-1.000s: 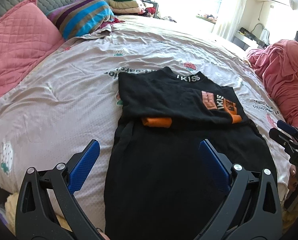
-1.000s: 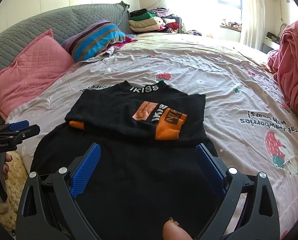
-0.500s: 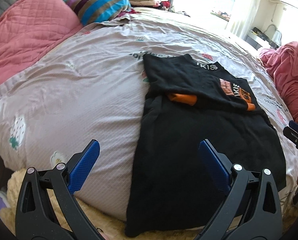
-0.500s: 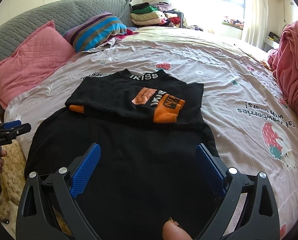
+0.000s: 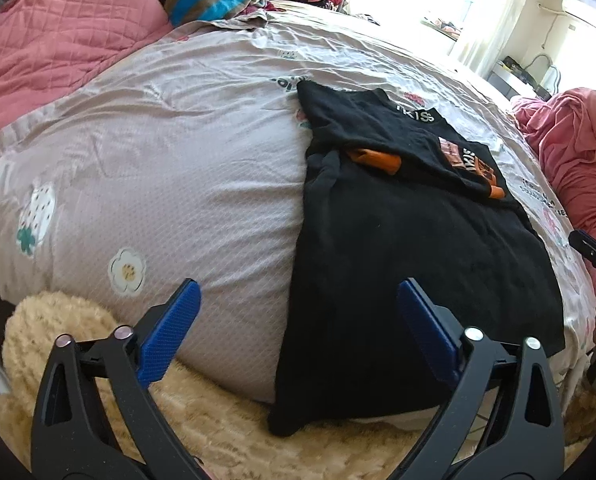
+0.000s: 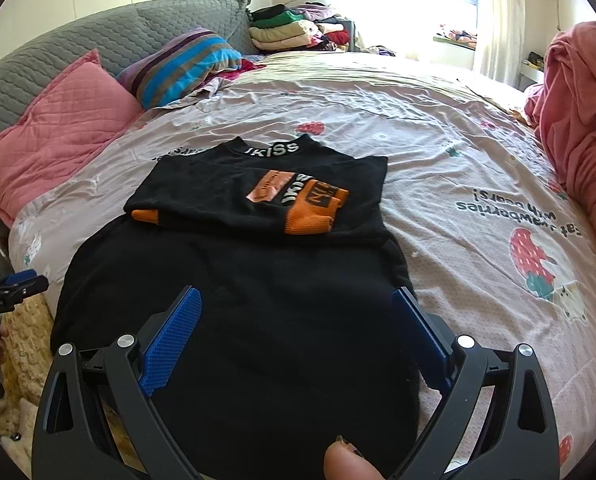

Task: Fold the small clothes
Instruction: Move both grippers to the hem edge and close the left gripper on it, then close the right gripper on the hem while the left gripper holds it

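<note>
A black long-sleeved shirt point(image 5: 409, 248) point(image 6: 234, 280) with an "IKISS" collar lies flat on the bed, its orange-cuffed sleeves point(image 6: 309, 216) folded across the chest. Its hem hangs over the bed's near edge. My left gripper point(image 5: 296, 292) hovers at the shirt's lower left corner. Its jaws are closing but still wide, and the shirt's left edge lies between them untouched. My right gripper point(image 6: 296, 296) stands open above the shirt's lower right part, nothing pressed between its blue pads point(image 6: 170, 336). Each gripper shows at the edge of the other's view: the left gripper point(image 6: 18, 280), the right gripper point(image 5: 593, 248).
A pink quilted pillow point(image 6: 58, 136) and a striped pillow point(image 6: 178, 64) lie at the bed's head, with stacked folded clothes point(image 6: 286, 28) behind. A pink blanket heap point(image 6: 577, 112) fills the right side. A fluffy beige rug point(image 5: 78, 340) lies below the bed edge. A fingertip point(image 6: 345, 460) shows at the bottom.
My left gripper has moved left and down toward the bed's near edge, so the shirt now sits right of centre in its view. Its jaws have narrowed slightly. The right gripper drew back a little.
</note>
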The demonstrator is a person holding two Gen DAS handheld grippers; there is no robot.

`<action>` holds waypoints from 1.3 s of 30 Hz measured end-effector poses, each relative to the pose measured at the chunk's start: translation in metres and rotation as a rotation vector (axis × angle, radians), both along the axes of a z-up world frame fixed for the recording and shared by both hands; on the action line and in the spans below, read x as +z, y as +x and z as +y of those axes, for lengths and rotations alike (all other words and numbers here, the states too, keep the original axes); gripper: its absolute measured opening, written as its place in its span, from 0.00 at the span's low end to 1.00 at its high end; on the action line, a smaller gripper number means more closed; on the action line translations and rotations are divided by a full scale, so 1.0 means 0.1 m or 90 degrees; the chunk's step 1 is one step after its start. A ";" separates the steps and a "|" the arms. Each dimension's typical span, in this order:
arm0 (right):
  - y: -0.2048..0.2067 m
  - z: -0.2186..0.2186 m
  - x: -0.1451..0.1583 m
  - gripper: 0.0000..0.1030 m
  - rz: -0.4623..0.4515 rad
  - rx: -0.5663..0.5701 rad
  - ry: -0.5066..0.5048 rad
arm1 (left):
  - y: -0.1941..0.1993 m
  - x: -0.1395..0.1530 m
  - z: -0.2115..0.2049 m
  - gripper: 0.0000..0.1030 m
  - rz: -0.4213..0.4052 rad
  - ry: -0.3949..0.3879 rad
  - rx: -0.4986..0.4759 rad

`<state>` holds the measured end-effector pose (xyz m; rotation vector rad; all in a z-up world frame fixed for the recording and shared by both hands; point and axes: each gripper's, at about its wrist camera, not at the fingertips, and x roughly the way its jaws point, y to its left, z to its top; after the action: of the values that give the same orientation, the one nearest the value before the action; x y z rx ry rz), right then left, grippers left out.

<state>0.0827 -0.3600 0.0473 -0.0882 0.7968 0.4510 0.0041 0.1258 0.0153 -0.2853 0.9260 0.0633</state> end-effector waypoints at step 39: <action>-0.55 -0.71 -0.59 0.66 0.186 0.050 -0.063 | -0.26 -0.57 -0.12 0.25 0.118 -0.072 -0.063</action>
<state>0.0282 -0.4306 -0.0114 -0.1488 1.1057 0.5051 -0.0222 0.1143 -0.0414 -0.3421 1.1291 -0.0553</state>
